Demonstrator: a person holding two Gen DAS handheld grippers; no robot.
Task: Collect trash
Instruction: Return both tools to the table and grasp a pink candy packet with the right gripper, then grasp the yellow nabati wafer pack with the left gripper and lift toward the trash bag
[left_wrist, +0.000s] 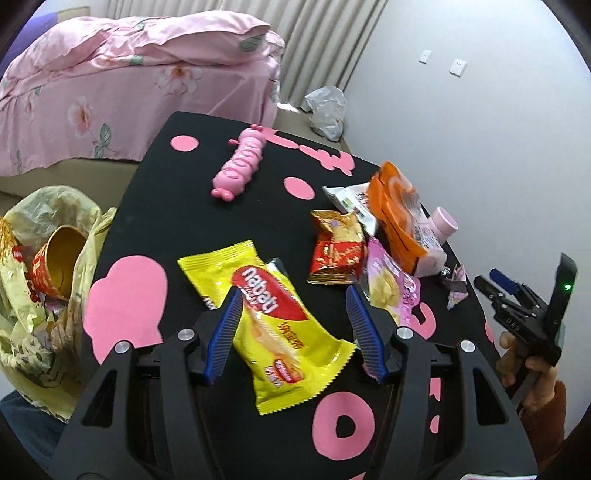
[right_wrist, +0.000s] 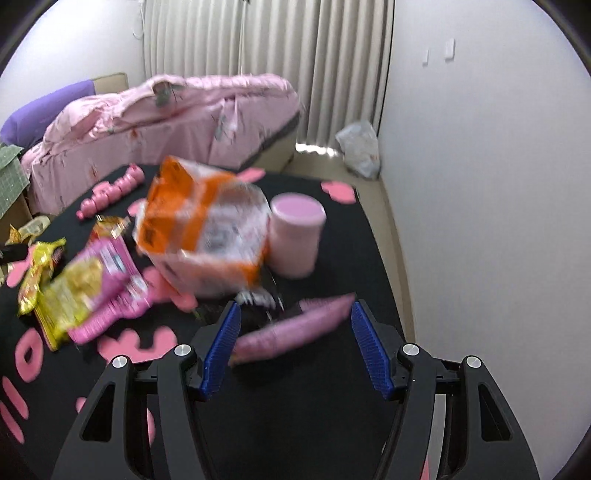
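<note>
My left gripper (left_wrist: 293, 295) is open, its jaws on either side of a yellow Nabati wrapper (left_wrist: 273, 325) lying on the black table (left_wrist: 207, 162). Past it lie a red-gold wrapper (left_wrist: 334, 251), a pink snack packet (left_wrist: 388, 284) and an orange-and-white bag (left_wrist: 399, 218). My right gripper (right_wrist: 293, 314) is open over a small pink wrapper (right_wrist: 291, 328); it also shows at the left wrist view's right edge (left_wrist: 517, 291). The orange bag (right_wrist: 201, 229) and the pink packet (right_wrist: 107, 284) show blurred in the right wrist view.
A yellow trash bag (left_wrist: 48, 280) holding a red paper cup (left_wrist: 55, 262) hangs off the table's left side. A pink caterpillar toy (left_wrist: 242, 164) and a pink jar (right_wrist: 295, 236) stand on the table. A bed (left_wrist: 122, 81) and a wall are beyond.
</note>
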